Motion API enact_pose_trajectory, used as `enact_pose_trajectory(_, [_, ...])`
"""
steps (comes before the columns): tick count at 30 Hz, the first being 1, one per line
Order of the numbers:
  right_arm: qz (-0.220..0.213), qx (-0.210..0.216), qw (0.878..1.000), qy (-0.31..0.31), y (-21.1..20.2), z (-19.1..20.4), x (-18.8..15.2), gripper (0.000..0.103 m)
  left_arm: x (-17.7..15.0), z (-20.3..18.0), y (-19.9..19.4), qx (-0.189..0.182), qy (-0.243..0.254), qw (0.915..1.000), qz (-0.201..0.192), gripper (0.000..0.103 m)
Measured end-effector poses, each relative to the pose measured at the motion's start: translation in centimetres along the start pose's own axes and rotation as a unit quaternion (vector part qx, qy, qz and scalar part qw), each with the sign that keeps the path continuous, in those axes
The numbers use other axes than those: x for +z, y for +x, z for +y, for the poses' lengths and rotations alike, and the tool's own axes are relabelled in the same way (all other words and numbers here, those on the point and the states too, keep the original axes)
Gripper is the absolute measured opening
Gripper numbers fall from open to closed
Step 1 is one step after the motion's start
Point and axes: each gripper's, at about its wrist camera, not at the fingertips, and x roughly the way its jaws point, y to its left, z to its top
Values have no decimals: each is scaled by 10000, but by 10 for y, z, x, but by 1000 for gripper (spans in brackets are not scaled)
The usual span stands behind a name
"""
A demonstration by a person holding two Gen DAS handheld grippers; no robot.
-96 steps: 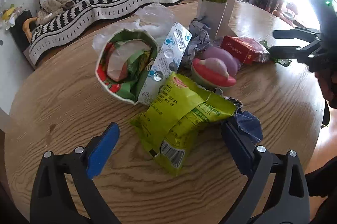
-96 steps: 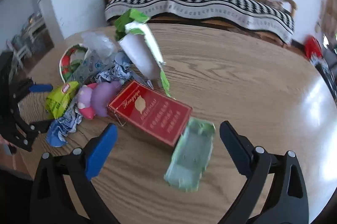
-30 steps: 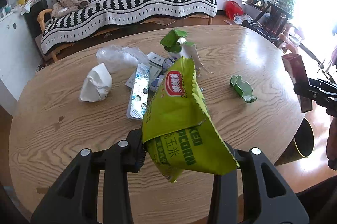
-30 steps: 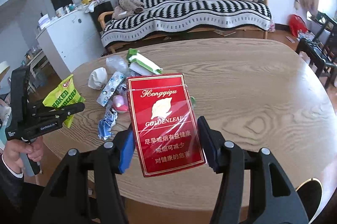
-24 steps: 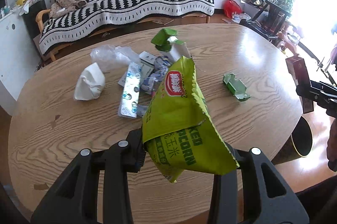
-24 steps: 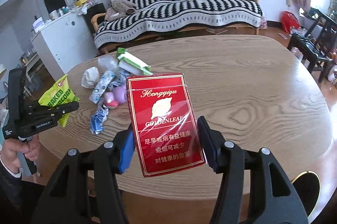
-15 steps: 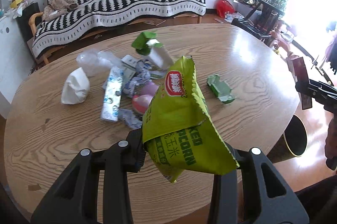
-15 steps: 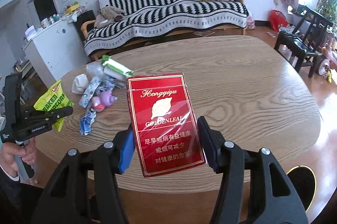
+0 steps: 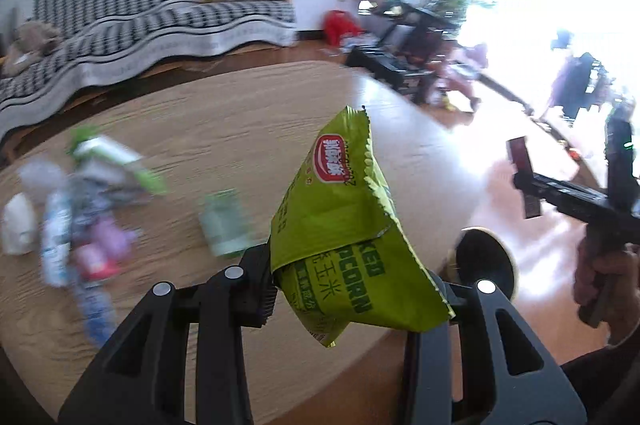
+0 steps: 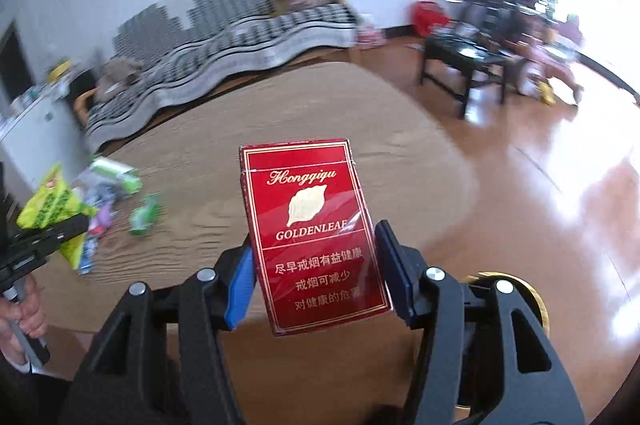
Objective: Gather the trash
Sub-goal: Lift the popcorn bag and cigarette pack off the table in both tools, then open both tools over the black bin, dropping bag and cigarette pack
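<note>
My left gripper (image 9: pixel 352 293) is shut on a green popcorn snack bag (image 9: pixel 344 221), held upright above the near edge of the round wooden table (image 9: pixel 224 129). My right gripper (image 10: pixel 316 285) is shut on a red cigarette pack (image 10: pixel 316 241), held upright past the table's right edge. A dark bin with a gold rim (image 9: pixel 486 265) stands on the floor beside the table; its gold rim (image 10: pixel 536 301) shows behind the right fingers. In the left wrist view the right gripper (image 9: pixel 528 185) with the pack is at far right. The left gripper (image 10: pixel 52 229) and bag show at far left in the right wrist view.
Several pieces of trash lie blurred on the table's left: a white crumpled wad (image 9: pixel 18 225), a blister pack (image 9: pixel 56 237), a green-and-white carton (image 9: pixel 116 157), a small green box (image 9: pixel 224 221). A striped sofa (image 9: pixel 140 13) stands behind; a dark low table (image 10: pixel 468 61) is at right.
Both grippers have swung right with their loads still held; the trash pile has slid to the left in both views and the floor bin has come closer to the middle.
</note>
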Motion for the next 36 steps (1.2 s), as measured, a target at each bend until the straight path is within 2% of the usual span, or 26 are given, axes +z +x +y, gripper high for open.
enact_pose_trajectory(6, [134,-684,9944,793,-14,-104,-22,56,3,-96,52,-766,409,9960,197,37])
enact_pose_trajectory(10, [366,-1132,9837,1350,-18,-168,-44,56,-18,-174,105,-1220,868,9866,647,37])
enact_pose_trajectory(13, [608,-1338,9750,1666,-15,-204,-59,56,-37,-223,146,-1505,940,9790,1007,37])
enact_pose_trajectory(18, [940,-1435,9643,2016,-3,-244,-76,56,-66,-282,204,-1628,1086,9689,1514,37])
enact_pose_trajectory(22, [1098,-1412,9611,2103,2,-255,-81,56,-73,-305,230,-1619,1087,9656,1718,37])
enact_pose_trajectory(29, [1142,-1336,9589,2226,6,-254,-80,57,-76,-313,248,-1669,977,9635,1851,39])
enact_pose_trajectory(31, [1152,-1366,9579,2246,9,-255,-78,59,-78,-316,252,-1701,956,9632,1849,53])
enact_pose_trajectory(33, [1175,-1385,9573,2250,9,-256,-80,69,-80,-319,252,-1700,962,9643,1787,76])
enact_pose_trajectory(34, [1158,-1411,9570,2253,9,-255,-79,74,-80,-320,252,-1698,970,9649,1751,77])
enact_pose_trajectory(36, [1129,-1419,9569,2269,8,-256,-79,74,-80,-321,254,-1707,956,9646,1768,79])
